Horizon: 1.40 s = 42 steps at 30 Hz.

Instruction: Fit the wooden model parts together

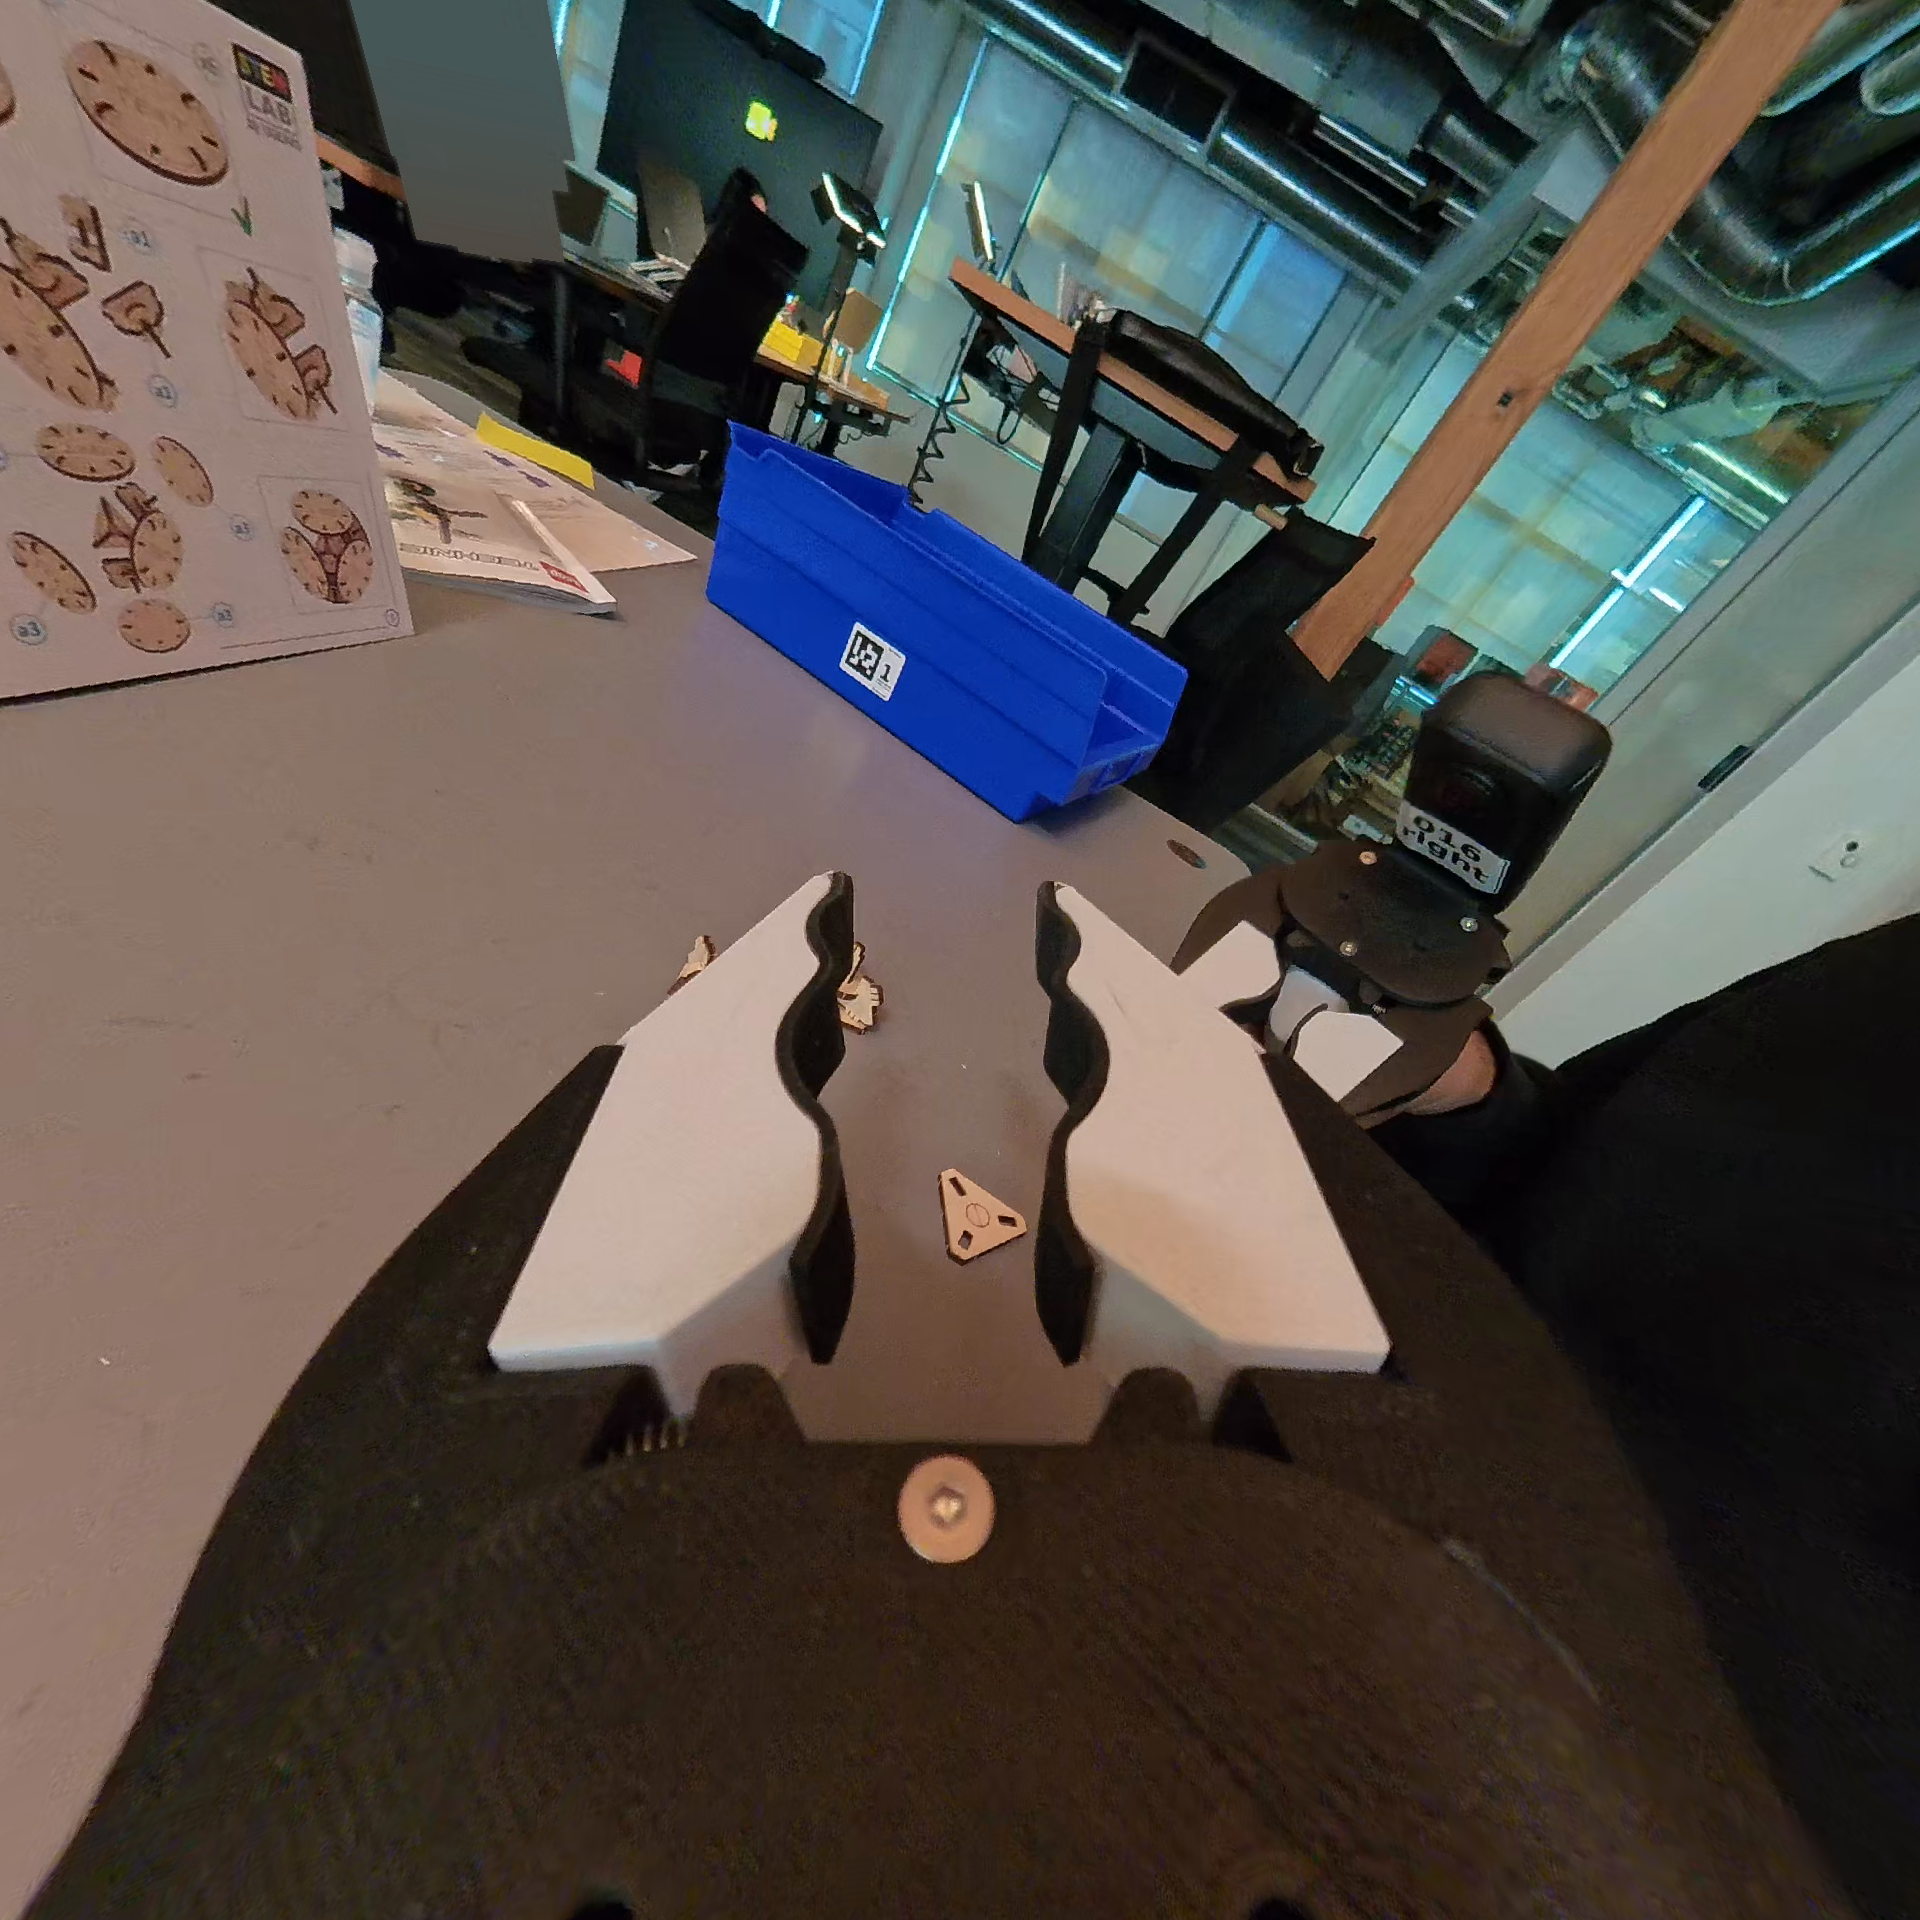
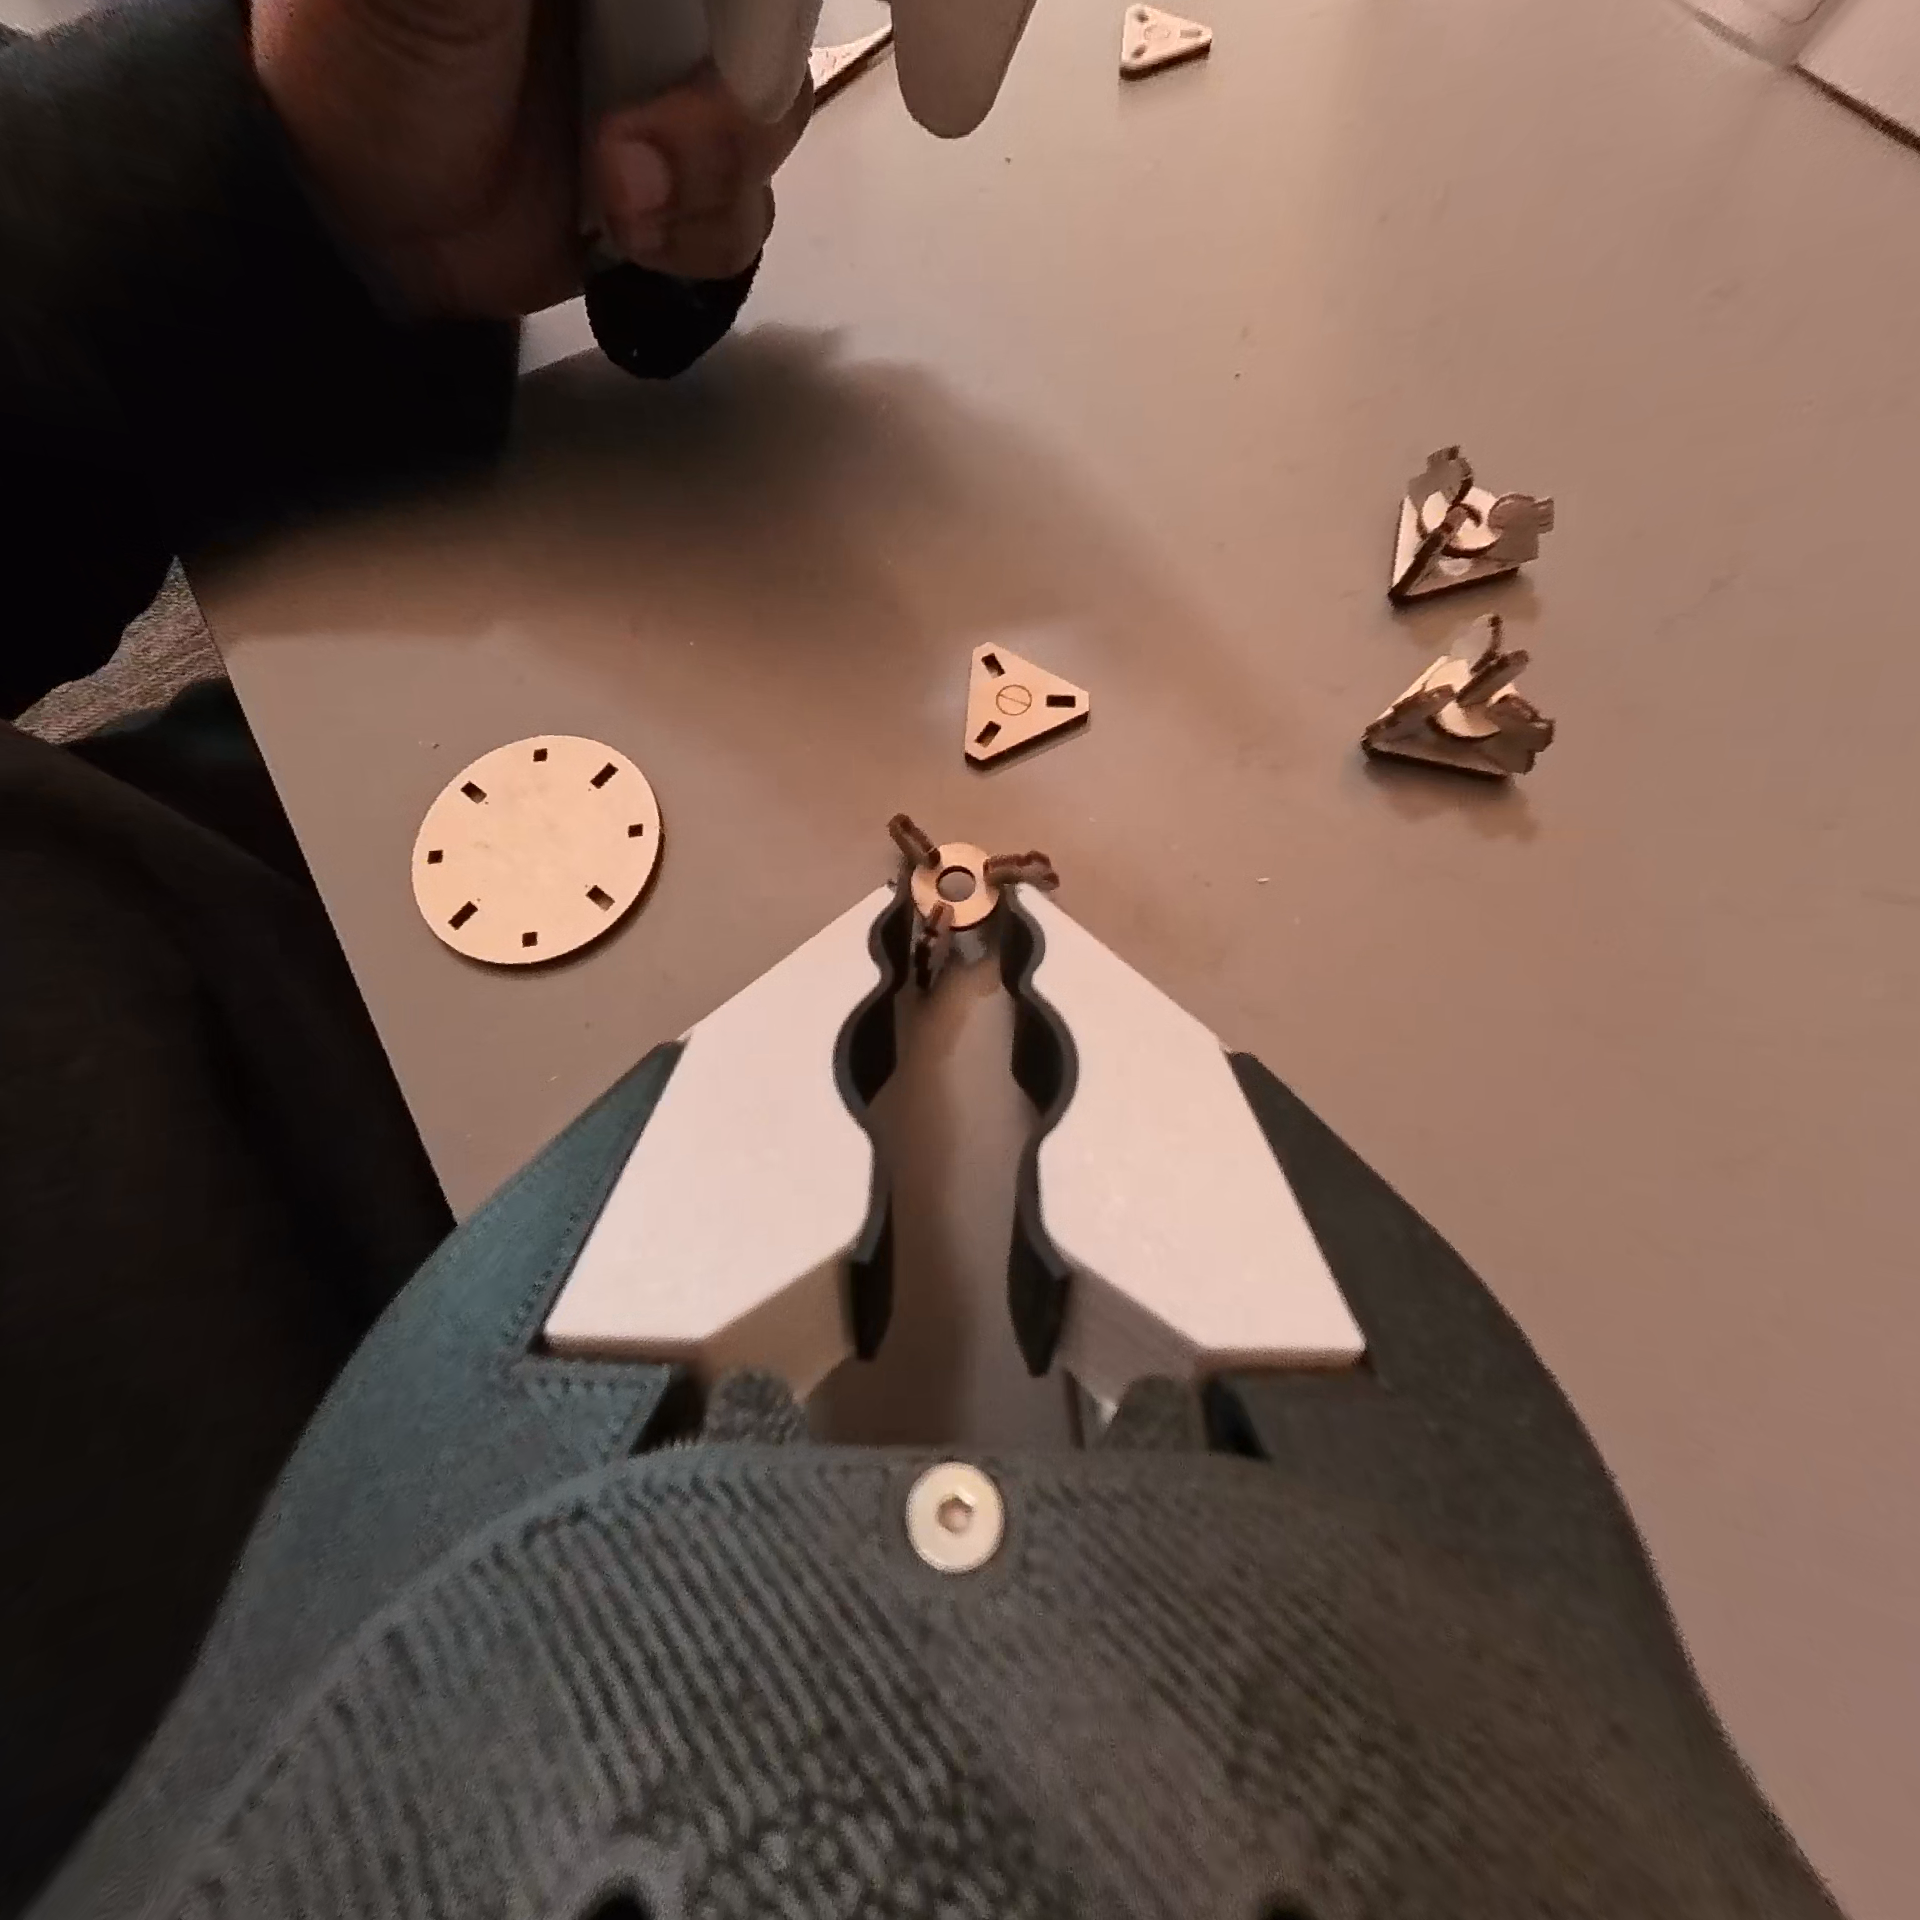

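In the right wrist view my right gripper [image 2: 954, 906] is shut on a small wooden ring with three hooked arms [image 2: 954, 883], and both fingertips press its sides just above the grey table [image 2: 1351, 1039]. A flat wooden triangle plate [image 2: 1023, 704] lies just beyond it. A round slotted wooden disc [image 2: 536, 852] lies to its left. My left gripper [image 1: 945, 888] is open and holds nothing. A wooden triangle plate [image 1: 977, 1216] lies on the table between its fingers, untouched. Small wooden assemblies [image 1: 858, 992] lie by its left fingertip. The right gripper [image 1: 1351, 987] shows at the right of the left wrist view.
Two assembled triangle pieces [image 2: 1465, 530] [image 2: 1455, 717] lie at the right, and another triangle plate [image 2: 1164, 40] lies far off. A blue bin [image 1: 935, 623] stands ahead on the table. An instruction sheet [image 1: 177, 343] and booklets [image 1: 499, 540] are at the left. The table edge [image 2: 312, 883] runs close on the left. Some 15 centimetres of space lies between my two pairs of fingers. The round slotted wooden disc [image 2: 536, 852] is closer to my right gripper, around 8 centimetres from its tips; the left tips are 15 centimetres off.
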### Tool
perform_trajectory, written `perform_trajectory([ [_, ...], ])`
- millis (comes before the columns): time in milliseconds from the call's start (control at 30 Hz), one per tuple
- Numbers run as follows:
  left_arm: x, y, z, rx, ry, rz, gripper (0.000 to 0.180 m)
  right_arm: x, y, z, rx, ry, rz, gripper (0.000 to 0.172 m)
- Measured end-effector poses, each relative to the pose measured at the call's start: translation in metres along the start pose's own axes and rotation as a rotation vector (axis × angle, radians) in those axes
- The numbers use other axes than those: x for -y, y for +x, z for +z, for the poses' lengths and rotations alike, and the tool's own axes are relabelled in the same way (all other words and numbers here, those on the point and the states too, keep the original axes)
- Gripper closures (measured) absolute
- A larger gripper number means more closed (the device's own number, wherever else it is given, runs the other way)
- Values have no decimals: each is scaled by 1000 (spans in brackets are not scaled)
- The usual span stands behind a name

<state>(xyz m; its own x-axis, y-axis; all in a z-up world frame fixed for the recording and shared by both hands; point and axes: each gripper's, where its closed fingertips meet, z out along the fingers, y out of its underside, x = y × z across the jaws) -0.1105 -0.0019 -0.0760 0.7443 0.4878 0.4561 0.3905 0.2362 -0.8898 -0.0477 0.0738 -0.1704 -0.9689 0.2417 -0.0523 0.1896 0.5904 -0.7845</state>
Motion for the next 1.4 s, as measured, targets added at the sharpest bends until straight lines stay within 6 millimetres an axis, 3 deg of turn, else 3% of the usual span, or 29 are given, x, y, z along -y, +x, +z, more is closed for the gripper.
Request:
perform_trajectory([
  [200, -14, -8, -5, 173, -71, 30, 148, 19, 16, -7, -51, 120, 38, 157],
  [367, -64, 20, -1, 158, -304, 19, 143, 22, 27, -4, -74, 123, 94, 157],
  [533, -87, 26, 4, 280, -388, 162, 103, 27, 23, 8, -64, 105, 129, 157],
  [733, -118, 34, 14, 183, -567, 51, 85, 24, 29, 13, -127, 69, 115, 157],
  [1000, -124, 57, 19, 71, -563, -31, 88, 29, 28, 8, -110, 91, 152, 157],
  [1133, -115, 54, 15, 96, -494, -44, 88, 27, 18, 15, -82, 60, 123, 157],
  [1400, -118, 48, 11, 128, -513, -65, 109, 25, 6, 21, 20, 8, -217, 157],
])
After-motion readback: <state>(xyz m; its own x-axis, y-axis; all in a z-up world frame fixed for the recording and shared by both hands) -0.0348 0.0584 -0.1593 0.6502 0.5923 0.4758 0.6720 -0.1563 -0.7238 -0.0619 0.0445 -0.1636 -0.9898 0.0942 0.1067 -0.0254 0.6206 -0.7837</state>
